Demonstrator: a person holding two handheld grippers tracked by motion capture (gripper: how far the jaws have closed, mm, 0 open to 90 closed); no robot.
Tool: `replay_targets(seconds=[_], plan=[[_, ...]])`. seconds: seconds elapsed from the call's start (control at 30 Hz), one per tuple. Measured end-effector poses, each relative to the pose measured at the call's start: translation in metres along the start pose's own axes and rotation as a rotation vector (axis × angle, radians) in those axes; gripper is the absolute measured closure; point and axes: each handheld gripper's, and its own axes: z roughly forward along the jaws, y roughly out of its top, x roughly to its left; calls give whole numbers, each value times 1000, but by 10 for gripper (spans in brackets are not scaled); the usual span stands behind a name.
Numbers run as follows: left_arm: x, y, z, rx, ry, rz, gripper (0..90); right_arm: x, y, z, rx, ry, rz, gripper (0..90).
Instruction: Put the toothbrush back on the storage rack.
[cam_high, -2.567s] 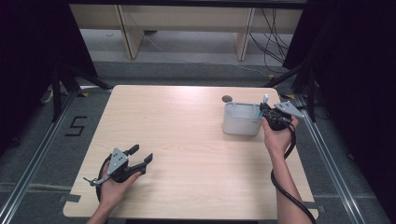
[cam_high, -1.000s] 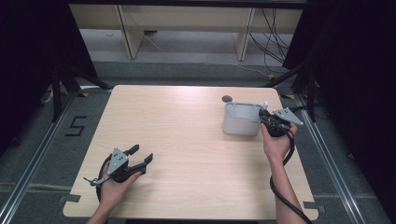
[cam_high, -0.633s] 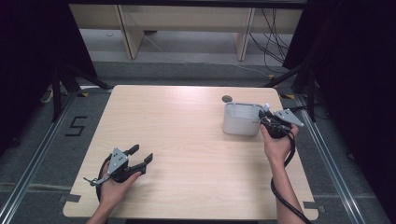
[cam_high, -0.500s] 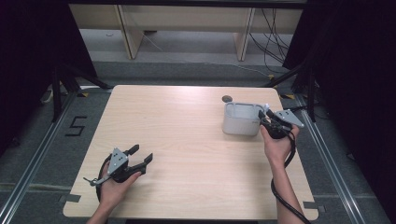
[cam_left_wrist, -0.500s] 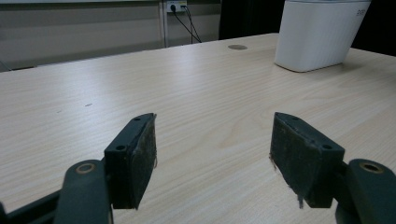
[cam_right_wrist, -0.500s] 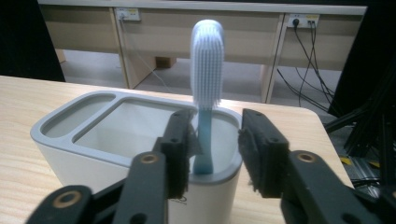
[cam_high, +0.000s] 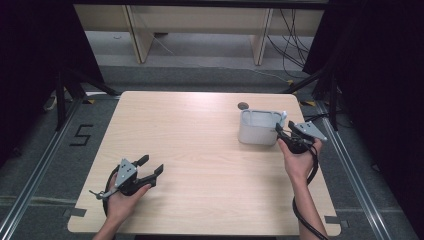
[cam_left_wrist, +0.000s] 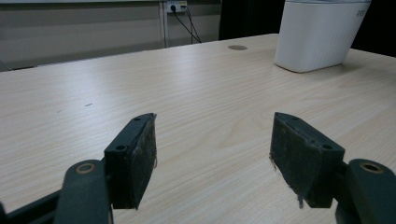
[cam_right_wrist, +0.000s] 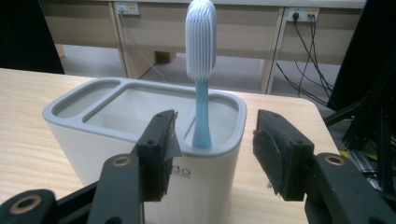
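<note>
A white holder (cam_high: 257, 127) with a grey rim is standing on the wooden table (cam_high: 200, 150), at about the two o'clock part of the table top in the high view. In the right gripper view the holder (cam_right_wrist: 140, 135) is showing three compartments: a narrow one at nine o'clock, a wide one in the middle, and a smaller one at three o'clock. The narrow and the wide compartments are looking empty as far as their inside is showing. In the small compartment a toothbrush (cam_right_wrist: 201, 70) is standing almost upright, with a light blue handle going down inside and a white head rising well above the rim. In the high view only the pale top of the toothbrush (cam_high: 283, 116) is sticking out at the right end of the holder.

The right gripper (cam_high: 286, 134) is sitting just at the three o'clock side of the holder, held by the person's right hand (cam_high: 297, 160). Its jaws are standing apart and are holding nothing; in its own view the right gripper (cam_right_wrist: 212, 147) has the toothbrush compartment between the two pads, and I cannot tell if a pad is touching the wall.

The left gripper (cam_high: 150, 167) is resting near the seven o'clock corner of the table, well apart from the holder. Its jaws are spread wide, with only bare wood between them (cam_left_wrist: 212, 154).

A small dark round hole (cam_high: 243, 105) is lying just behind the holder.
</note>
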Motion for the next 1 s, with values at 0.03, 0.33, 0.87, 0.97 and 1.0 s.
replay_targets(seconds=[0.03,0.33,0.87,0.97,1.0], plan=[[0,0,0,0,0,0,310,1,0,-2,17,-3,15,482],[0,0,0,0,2,-4,311,2,-6,-14,16,2,19,470],[0,0,-1,-2,1,-8,310,2,-23,-35,57,27,13,463],[0,0,-1,-5,2,-9,310,4,-28,-41,66,36,15,463],[0,0,-1,-6,1,-9,310,3,-30,-44,74,29,-6,463]])
